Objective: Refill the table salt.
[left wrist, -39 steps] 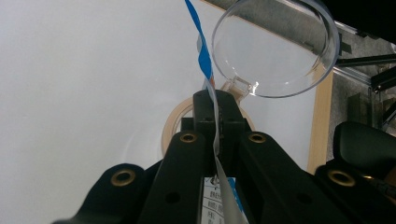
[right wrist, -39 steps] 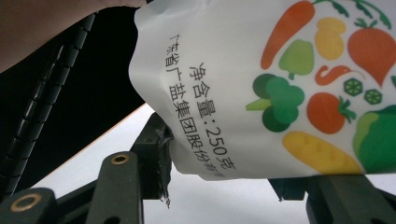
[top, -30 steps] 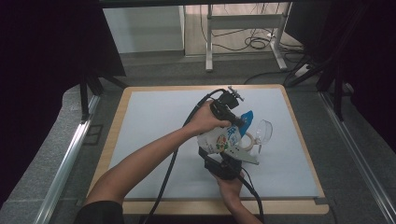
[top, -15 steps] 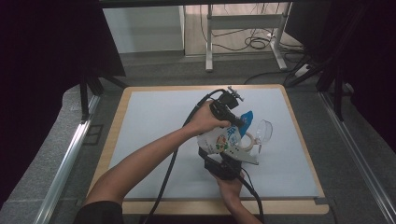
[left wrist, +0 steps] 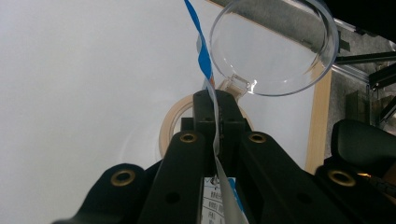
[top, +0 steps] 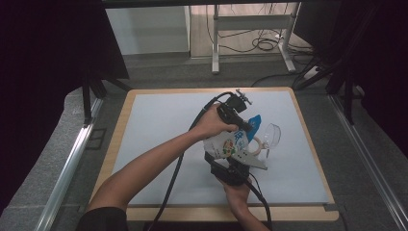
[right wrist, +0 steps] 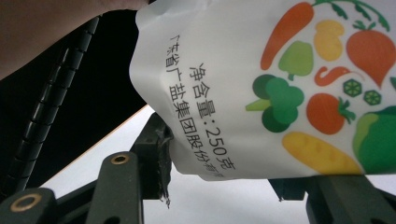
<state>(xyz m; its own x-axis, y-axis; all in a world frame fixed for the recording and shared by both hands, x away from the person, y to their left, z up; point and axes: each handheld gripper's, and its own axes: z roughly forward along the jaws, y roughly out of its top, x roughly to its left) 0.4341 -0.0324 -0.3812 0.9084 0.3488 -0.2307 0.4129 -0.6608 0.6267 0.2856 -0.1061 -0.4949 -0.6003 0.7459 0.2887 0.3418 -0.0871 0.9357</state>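
Observation:
A white salt bag [top: 226, 143] printed with vegetables [right wrist: 261, 84] hangs tilted above the pale blue mat [top: 159, 125]. My left gripper [top: 245, 126] is shut on the bag's thin blue-and-white top edge [left wrist: 201, 56], which runs straight between its jaws [left wrist: 215, 100]. From the near side, my right gripper [top: 231, 166] is shut on the bag's lower end, with a pad pressing each side [right wrist: 224, 163]. A clear round cup [top: 271, 134] with a handle sits just right of the bag, its open rim [left wrist: 275, 46] beyond the left jaws. A beige ring [top: 255, 144] lies beneath them [left wrist: 170, 126].
The mat lies on a wooden table [top: 315, 159] with a bare rim all round. Cables trail from both grippers toward the near edge. Dark curtains hang on both sides, and a metal stand [top: 250, 29] with floor cables stands beyond the far edge.

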